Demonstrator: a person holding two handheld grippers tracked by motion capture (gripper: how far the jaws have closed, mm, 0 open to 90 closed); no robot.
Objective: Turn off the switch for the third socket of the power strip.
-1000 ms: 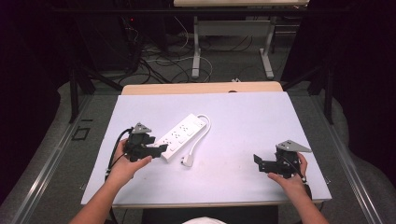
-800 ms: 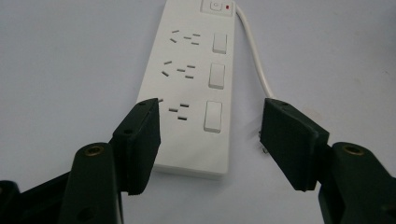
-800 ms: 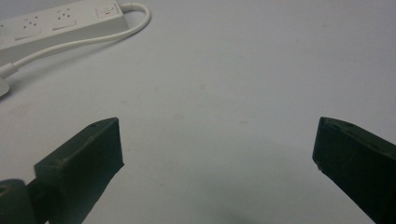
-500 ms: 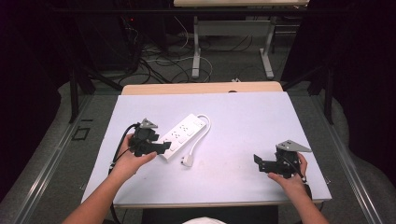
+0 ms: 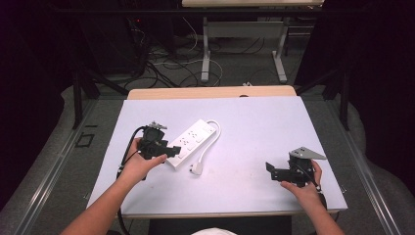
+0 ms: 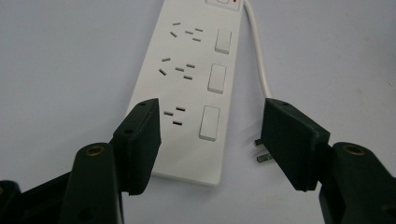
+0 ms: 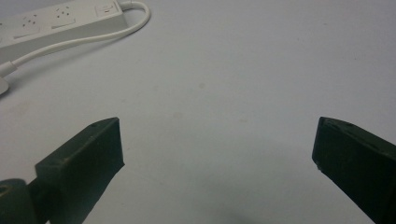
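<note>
- Two grippers are over the table (image 5: 254, 117), and the left gripper (image 5: 169, 151) is at the near end of the white power strip (image 5: 192, 142), which lies slanted on the left half of the table.
- Its jaws stand open on both sides of this end and do not press it in the left gripper view, probably to line up for a grasp across the narrow width.
- Beside the strip, the cable (image 6: 258, 56) curves back to the plug (image 5: 196, 170), which lies loose and unplugged.
- Well apart at the right, the right gripper (image 5: 274, 170) is low with its jaws wide open and nothing between them; I judge that it is waiting.
</note>
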